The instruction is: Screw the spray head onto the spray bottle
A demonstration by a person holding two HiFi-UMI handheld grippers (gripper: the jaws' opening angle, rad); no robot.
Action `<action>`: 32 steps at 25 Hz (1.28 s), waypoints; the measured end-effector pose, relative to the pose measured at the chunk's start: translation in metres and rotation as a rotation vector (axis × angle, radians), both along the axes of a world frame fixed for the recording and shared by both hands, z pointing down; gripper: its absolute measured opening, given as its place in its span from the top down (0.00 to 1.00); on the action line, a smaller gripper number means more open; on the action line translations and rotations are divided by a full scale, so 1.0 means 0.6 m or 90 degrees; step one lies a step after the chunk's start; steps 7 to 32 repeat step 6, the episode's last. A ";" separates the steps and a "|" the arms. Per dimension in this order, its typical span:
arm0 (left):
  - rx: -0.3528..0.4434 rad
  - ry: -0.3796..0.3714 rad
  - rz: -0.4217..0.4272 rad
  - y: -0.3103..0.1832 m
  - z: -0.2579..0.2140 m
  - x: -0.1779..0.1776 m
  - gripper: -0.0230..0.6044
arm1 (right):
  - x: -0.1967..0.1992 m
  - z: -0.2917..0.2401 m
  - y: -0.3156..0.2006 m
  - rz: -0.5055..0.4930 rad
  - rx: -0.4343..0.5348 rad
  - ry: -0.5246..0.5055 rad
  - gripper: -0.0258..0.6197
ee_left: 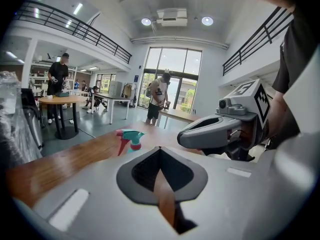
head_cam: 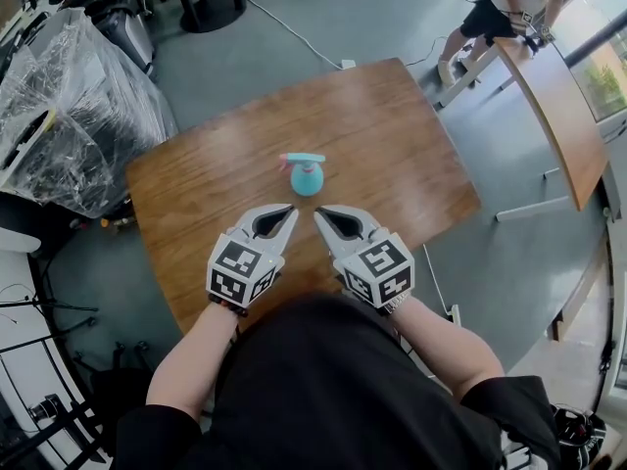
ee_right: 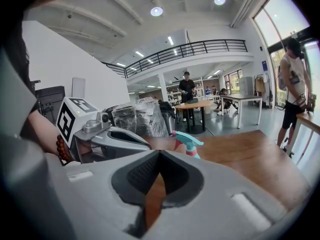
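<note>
A small teal spray bottle (head_cam: pixel 307 177) stands upright at the middle of the wooden table (head_cam: pixel 402 145), with a teal and pink spray head (head_cam: pixel 301 159) on top of it. The same bottle shows past the jaws in the left gripper view (ee_left: pixel 129 137) and in the right gripper view (ee_right: pixel 189 144). My left gripper (head_cam: pixel 291 208) and right gripper (head_cam: pixel 318 212) hover side by side above the table's near edge, tips pointing at the bottle and a short way from it. Both are shut with nothing between the jaws. Neither touches the bottle.
Plastic-wrapped equipment (head_cam: pixel 69 116) stands on the floor to the left of the table. A second long table (head_cam: pixel 558 106) stands to the right with a person (head_cam: pixel 505 8) at its far end. A white cable (head_cam: pixel 294 32) runs over the grey floor behind.
</note>
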State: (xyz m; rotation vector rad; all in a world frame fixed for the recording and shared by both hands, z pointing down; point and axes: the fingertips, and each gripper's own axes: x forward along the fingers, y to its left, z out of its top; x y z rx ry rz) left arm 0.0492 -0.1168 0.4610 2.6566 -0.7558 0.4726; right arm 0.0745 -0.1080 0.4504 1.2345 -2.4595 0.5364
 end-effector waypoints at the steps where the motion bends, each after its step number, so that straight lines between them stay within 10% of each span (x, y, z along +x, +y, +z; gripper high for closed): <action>1: 0.000 0.000 -0.001 0.000 0.000 0.000 0.94 | 0.000 0.000 -0.001 -0.001 0.000 0.001 0.97; 32: -0.002 -0.001 -0.005 -0.002 0.002 0.002 0.94 | 0.004 0.001 -0.002 -0.002 0.000 0.004 0.97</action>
